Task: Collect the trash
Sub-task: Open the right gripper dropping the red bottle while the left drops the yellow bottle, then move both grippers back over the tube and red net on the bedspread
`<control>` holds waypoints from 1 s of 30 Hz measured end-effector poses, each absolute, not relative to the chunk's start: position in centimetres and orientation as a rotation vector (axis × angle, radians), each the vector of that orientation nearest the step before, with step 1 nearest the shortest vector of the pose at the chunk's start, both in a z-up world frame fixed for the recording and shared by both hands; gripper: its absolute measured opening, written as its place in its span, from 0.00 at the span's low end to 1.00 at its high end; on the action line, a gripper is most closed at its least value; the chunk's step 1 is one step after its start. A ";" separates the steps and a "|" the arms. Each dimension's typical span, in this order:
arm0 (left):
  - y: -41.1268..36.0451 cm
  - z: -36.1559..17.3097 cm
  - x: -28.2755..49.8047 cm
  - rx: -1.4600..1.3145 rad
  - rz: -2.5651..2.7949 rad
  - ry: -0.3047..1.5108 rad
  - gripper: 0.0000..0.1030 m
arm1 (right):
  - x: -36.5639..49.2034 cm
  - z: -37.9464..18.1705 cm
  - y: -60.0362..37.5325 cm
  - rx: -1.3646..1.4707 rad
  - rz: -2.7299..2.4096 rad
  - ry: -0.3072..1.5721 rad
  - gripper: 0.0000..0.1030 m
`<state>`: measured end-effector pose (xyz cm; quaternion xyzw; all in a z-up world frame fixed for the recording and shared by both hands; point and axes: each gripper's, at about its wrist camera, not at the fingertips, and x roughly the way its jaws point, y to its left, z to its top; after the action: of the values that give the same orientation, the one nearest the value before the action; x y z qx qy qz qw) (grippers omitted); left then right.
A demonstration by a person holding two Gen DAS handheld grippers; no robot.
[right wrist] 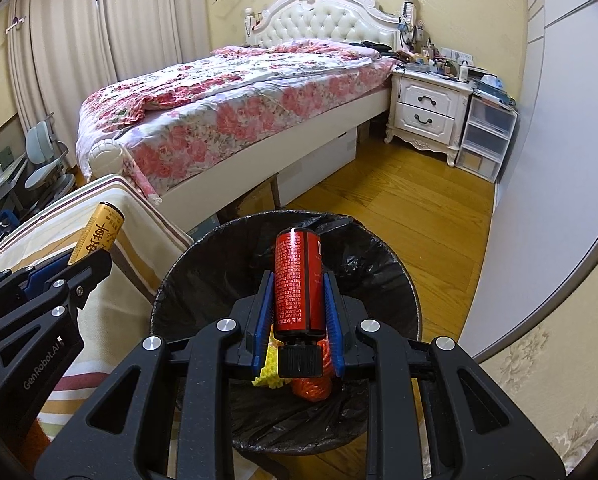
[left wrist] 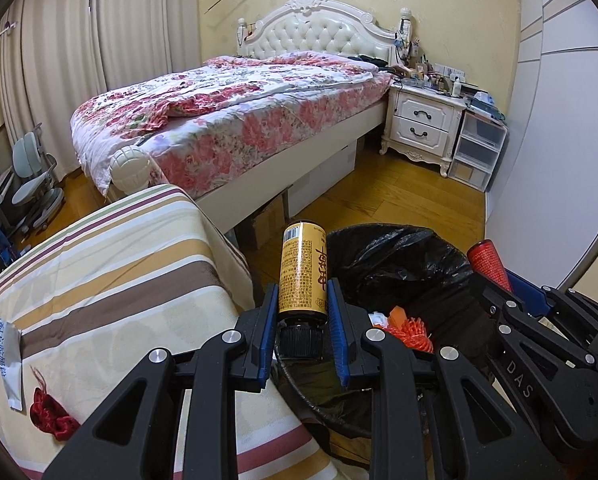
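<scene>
My left gripper (left wrist: pixel 302 308) is shut on a yellow bottle (left wrist: pixel 301 270) with a black cap toward the camera; it hangs over the near left rim of the black-lined trash bin (left wrist: pixel 395 264). My right gripper (right wrist: pixel 297 304) is shut on a red bottle (right wrist: pixel 297 280), also cap-first, held right above the bin's opening (right wrist: pixel 371 280). Inside the bin lie orange and yellow net wrappers (right wrist: pixel 311 388) and scraps. In the right wrist view the left gripper (right wrist: pixel 59 276) and its yellow bottle (right wrist: pixel 95 232) appear at the left. The red bottle (left wrist: pixel 491 264) shows at the right of the left wrist view.
A striped cloth surface (left wrist: pixel 99 280) lies left of the bin, with a white sachet (left wrist: pixel 11 364) and a red pouch (left wrist: pixel 51 420) on it. Beyond are a floral bed (left wrist: pixel 227 120), a white nightstand (left wrist: pixel 423 124), plastic drawers (left wrist: pixel 479 148), wooden floor (right wrist: pixel 419 208) and a grey wardrobe (left wrist: pixel 559 140).
</scene>
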<state>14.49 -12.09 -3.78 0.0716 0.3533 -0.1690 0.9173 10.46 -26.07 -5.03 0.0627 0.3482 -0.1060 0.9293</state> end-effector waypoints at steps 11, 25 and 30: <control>-13.7 -4.4 15.3 0.171 -0.351 0.740 0.24 | 11.2 -5.5 -27.2 0.148 -0.232 0.723 0.23; -13.7 -4.6 15.4 0.179 -0.329 0.730 0.61 | 11.0 -5.5 -27.7 0.147 -0.270 0.707 0.36; -13.0 -4.0 15.4 0.166 -0.306 0.725 0.68 | 10.6 -5.2 -27.6 0.133 -0.290 0.694 0.53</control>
<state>15.37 -12.97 -4.04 0.0810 0.3528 -0.1488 0.9202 10.56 -27.61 -5.17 0.0650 0.3388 -0.1413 0.9279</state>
